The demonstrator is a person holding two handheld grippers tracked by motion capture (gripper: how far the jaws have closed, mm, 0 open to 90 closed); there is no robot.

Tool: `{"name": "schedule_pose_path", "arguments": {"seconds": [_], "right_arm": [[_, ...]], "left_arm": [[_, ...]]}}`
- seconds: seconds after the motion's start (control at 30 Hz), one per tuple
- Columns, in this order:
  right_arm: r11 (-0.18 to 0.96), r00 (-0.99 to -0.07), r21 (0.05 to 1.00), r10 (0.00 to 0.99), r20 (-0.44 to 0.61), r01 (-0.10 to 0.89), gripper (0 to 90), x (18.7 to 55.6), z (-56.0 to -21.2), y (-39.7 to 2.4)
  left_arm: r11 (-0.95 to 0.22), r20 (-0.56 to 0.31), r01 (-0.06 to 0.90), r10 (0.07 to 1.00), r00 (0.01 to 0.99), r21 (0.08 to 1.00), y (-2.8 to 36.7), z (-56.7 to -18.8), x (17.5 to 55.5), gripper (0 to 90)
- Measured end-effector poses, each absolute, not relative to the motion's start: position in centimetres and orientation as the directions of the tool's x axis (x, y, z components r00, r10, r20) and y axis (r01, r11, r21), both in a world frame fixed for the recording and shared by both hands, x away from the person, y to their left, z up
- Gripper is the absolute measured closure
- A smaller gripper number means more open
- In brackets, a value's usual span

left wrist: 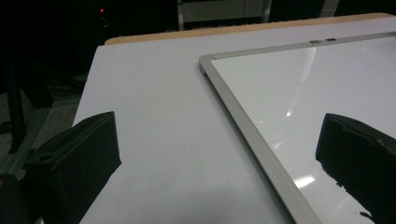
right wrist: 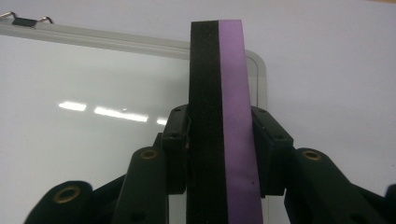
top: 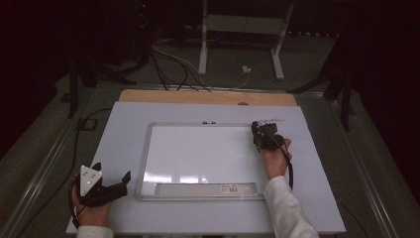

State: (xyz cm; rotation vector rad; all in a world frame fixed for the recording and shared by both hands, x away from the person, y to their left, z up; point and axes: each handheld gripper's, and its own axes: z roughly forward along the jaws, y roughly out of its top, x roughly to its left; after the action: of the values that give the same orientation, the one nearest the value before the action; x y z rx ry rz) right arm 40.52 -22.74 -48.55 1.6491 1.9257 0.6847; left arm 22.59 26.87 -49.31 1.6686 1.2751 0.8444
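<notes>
A whiteboard (top: 198, 153) with a silver frame lies flat on the white tabletop (top: 124, 129). My right gripper (top: 266, 130) hovers over the board's far right corner (right wrist: 254, 60), shut on a whiteboard eraser (right wrist: 224, 121) that stands on edge between the jaws, its black felt side to the left and purple side to the right. My left gripper (top: 111, 186) rests at the table's near left, beside the board's left frame (left wrist: 252, 135). Its jaws stand wide apart with nothing between them, pointing across the bare tabletop toward the board (left wrist: 299, 88).
A grey tray strip with a label (top: 205, 189) runs along the board's near edge. Two small clips (top: 208, 122) sit on its far frame. A wooden strip (top: 208, 97) edges the table's far side. Beyond it are cables and a white stand (top: 242, 37) on the dark floor.
</notes>
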Motion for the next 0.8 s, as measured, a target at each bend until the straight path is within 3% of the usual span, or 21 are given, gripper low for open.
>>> {"name": "schedule_pose_path", "arguments": {"seconds": [0.27, 0.5, 0.6, 0.7, 0.8], "right_arm": [[0.115, -0.117, 0.664, 0.992, -0.042, 0.739, 62.4, 40.5, -48.5, -22.8], [0.115, -0.127, 0.665, 0.991, -0.03, 0.738, 55.1, 40.2, -48.5, -22.7], [0.114, -0.135, 0.67, 0.991, -0.02, 0.734, 47.8, 39.9, -48.4, -22.7], [0.121, -0.135, 0.691, 0.99, -0.035, 0.713, 30.3, 39.5, -47.8, -22.5], [0.125, -0.154, 0.727, 0.988, -0.027, 0.675, 20.5, 38.7, -46.6, -22.4]], "left_arm": [[-0.12, 0.018, 0.394, 0.968, 0.252, 0.911, 26.9, -49.3, 22.5, 0.6], [-0.12, 0.018, 0.394, 0.968, 0.252, 0.911, 26.9, -49.3, 22.5, 0.6], [-0.119, 0.018, 0.394, 0.968, 0.252, 0.912, 26.9, -49.3, 22.5, 0.6], [-0.118, 0.017, 0.393, 0.968, 0.251, 0.912, 26.9, -49.3, 22.5, 0.6], [-0.118, 0.017, 0.393, 0.968, 0.251, 0.912, 26.9, -49.3, 22.5, 0.6]]}}
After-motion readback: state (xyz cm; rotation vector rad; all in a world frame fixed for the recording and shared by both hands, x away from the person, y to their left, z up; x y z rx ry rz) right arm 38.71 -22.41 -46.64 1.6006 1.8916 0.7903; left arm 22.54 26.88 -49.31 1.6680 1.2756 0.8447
